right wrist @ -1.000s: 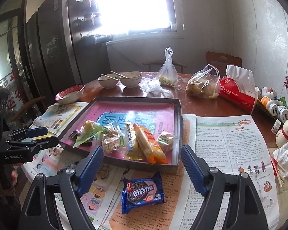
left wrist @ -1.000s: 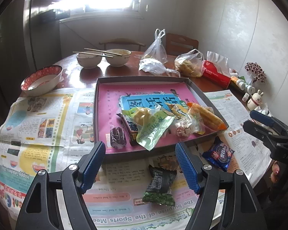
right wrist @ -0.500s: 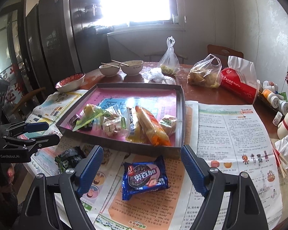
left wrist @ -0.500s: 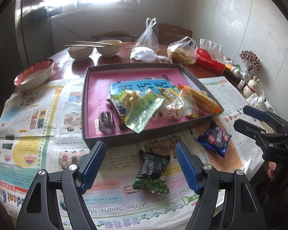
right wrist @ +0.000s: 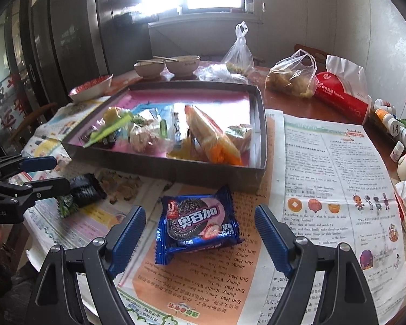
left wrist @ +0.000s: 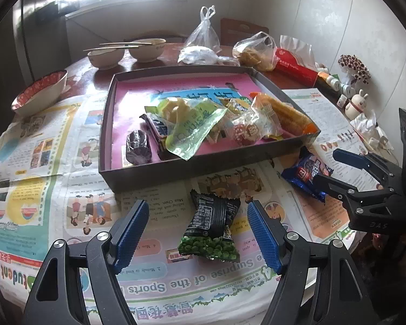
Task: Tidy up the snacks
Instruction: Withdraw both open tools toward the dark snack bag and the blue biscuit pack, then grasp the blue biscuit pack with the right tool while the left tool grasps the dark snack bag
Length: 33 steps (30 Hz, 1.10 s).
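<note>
A dark tray [left wrist: 203, 166] with a pink floor holds several snack packs; it also shows in the right wrist view [right wrist: 259, 124]. A black and green pea packet [left wrist: 212, 228] lies on the newspaper before the tray, between the open fingers of my left gripper [left wrist: 199, 233]. A blue cookie packet [right wrist: 196, 223] lies right of it, between the open fingers of my right gripper [right wrist: 200, 237]. Both grippers hang just above the packets and hold nothing. The cookie packet [left wrist: 307, 173] and the right gripper [left wrist: 346, 170] show in the left wrist view.
Newspaper sheets [left wrist: 40, 162] cover the near table. Two bowls with chopsticks [left wrist: 127, 51], a red-rimmed bowl [left wrist: 40, 92], plastic bags [right wrist: 291, 75], a red tissue pack [right wrist: 343, 94], small bottles and a rabbit figure [left wrist: 357, 105] stand around the tray.
Both grippers have come down and forward toward the table. The pea packet now sits between the left fingers and the cookie packet between the right fingers. Both stay open.
</note>
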Each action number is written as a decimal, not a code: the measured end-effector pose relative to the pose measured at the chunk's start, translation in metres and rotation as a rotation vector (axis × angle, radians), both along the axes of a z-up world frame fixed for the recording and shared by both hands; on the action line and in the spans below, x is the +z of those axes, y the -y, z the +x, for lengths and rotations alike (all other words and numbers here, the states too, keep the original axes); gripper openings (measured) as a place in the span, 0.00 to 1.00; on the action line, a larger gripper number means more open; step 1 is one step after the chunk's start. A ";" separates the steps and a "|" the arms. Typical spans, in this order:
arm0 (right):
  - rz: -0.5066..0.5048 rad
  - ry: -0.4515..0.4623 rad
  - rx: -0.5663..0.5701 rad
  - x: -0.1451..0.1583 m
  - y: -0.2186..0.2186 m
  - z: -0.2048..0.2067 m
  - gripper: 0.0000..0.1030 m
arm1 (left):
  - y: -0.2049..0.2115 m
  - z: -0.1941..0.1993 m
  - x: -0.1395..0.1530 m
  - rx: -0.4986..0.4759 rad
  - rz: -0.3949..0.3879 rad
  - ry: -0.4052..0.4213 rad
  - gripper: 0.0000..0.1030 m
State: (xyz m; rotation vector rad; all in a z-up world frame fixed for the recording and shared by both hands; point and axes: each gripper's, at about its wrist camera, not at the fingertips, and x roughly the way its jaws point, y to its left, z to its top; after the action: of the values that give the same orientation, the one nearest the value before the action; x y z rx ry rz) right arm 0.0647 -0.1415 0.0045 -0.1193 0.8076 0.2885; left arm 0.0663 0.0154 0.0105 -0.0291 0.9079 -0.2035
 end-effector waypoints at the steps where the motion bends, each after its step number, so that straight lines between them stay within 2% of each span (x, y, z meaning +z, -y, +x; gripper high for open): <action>1: -0.009 0.002 0.003 -0.002 -0.001 0.000 0.80 | 0.001 0.000 -0.001 -0.001 0.000 -0.005 0.74; 12: -0.072 -0.016 0.015 -0.020 -0.007 0.006 0.80 | 0.009 0.005 -0.016 -0.025 0.004 -0.043 0.74; 20: -0.075 -0.022 0.013 -0.028 -0.008 0.010 0.79 | 0.015 0.008 -0.024 -0.018 0.022 -0.055 0.74; 22: -0.064 -0.022 0.008 -0.028 -0.007 0.011 0.77 | 0.015 0.009 -0.025 -0.014 0.016 -0.054 0.75; 24: -0.046 -0.021 0.011 -0.028 -0.007 0.012 0.70 | 0.014 0.009 -0.026 -0.015 0.001 -0.057 0.74; 27: -0.051 -0.011 0.013 -0.027 -0.008 0.010 0.64 | 0.017 0.009 -0.029 -0.018 0.009 -0.055 0.65; 29: -0.048 -0.009 0.011 -0.027 -0.008 0.010 0.61 | 0.018 0.009 -0.028 -0.017 0.015 -0.044 0.49; 31: -0.044 -0.009 0.011 -0.026 -0.008 0.009 0.57 | 0.018 0.009 -0.028 -0.016 0.015 -0.037 0.38; 33: -0.041 -0.010 0.022 -0.026 -0.009 0.007 0.57 | 0.017 0.009 -0.028 -0.018 0.008 -0.035 0.38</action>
State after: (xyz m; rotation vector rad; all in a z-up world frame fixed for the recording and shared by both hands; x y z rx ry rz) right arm 0.0719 -0.1325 -0.0217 -0.1658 0.8226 0.2937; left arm 0.0749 -0.0017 -0.0176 -0.0166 0.9443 -0.2167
